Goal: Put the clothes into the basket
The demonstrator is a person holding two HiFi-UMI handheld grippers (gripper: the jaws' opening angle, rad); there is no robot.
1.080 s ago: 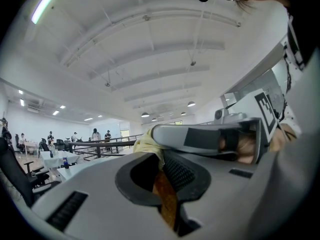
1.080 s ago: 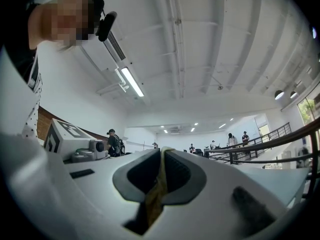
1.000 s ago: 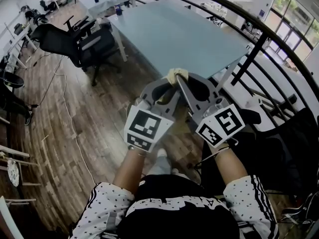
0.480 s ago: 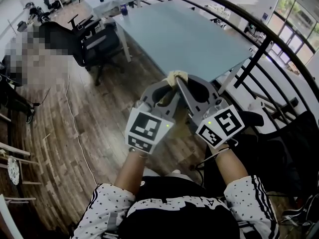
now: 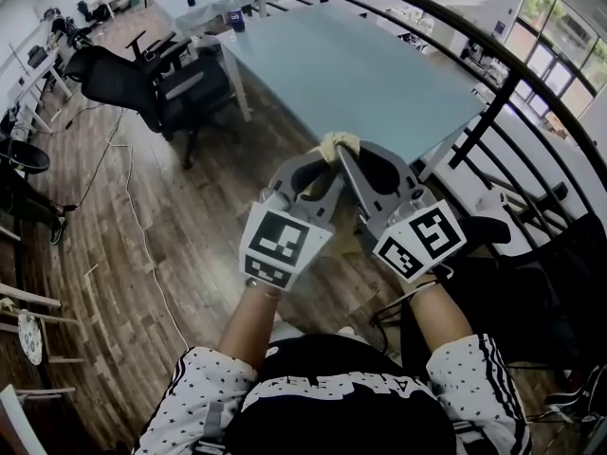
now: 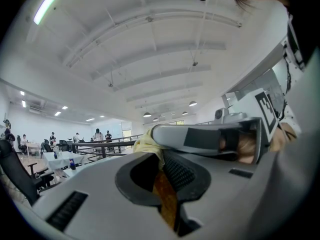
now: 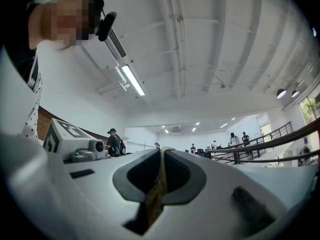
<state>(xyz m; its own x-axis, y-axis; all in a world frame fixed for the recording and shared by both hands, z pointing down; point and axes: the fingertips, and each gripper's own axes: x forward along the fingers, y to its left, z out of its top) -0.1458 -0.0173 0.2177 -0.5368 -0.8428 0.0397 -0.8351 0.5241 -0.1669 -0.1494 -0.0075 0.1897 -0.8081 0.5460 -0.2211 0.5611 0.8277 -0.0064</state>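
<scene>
A bunched pale-yellow cloth (image 5: 339, 141) is held in the air beside the tabletop (image 5: 360, 64), clamped by the left hand-held gripper (image 5: 320, 162) and the right hand-held gripper (image 5: 351, 162). Only the gripper views show it pressed between closed jaws.

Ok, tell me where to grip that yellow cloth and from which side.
Grip the bunched edge of the yellow cloth, as it is held now: left claw from its left, right claw from its right, both shut on it with tips meeting. Only that small wad shows beyond the jaws. The rest is hidden, so no better hold can be judged.
</scene>
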